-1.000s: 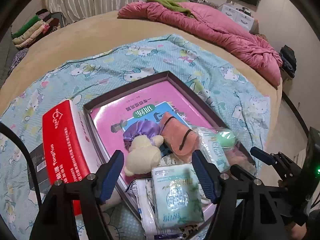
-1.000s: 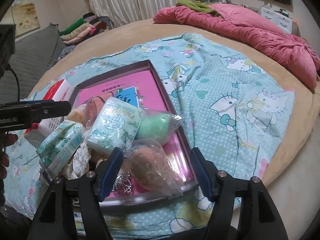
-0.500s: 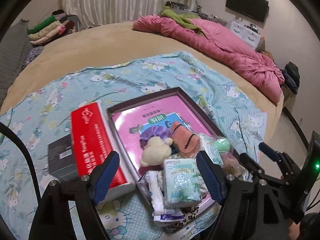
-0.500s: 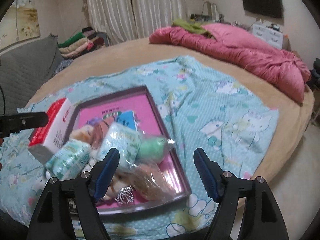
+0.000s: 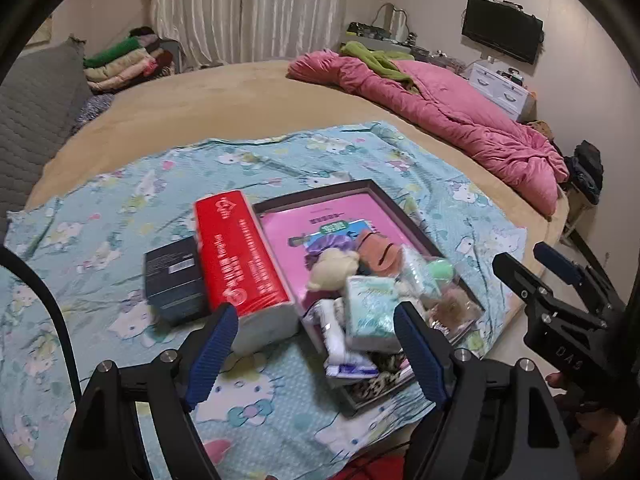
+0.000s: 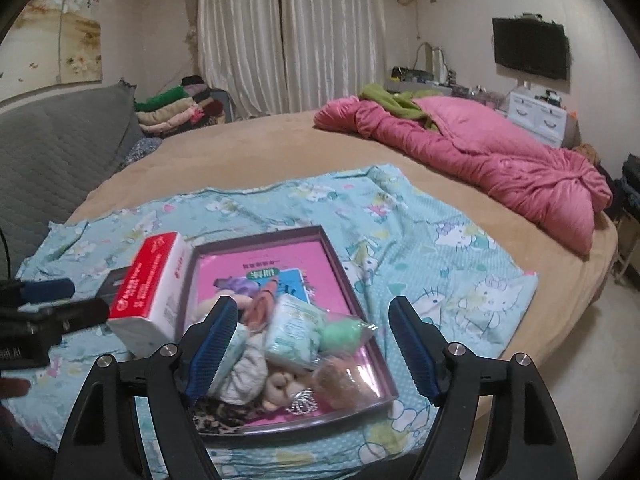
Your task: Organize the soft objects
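The left gripper (image 5: 316,344) and the right gripper (image 6: 312,340) are held with fingers spread wide and nothing gripped, the jaws having just been opening. Beyond and below both pairs of fingers, the soft items (image 6: 288,340) are seen piled in a tray (image 6: 336,256) on the bed (image 5: 240,96). A red tissue pack (image 5: 236,256) is seen touching the tray's edge.

Soft items (image 5: 372,300) piled in tray (image 5: 316,196), tissue box (image 5: 240,256) left beside it
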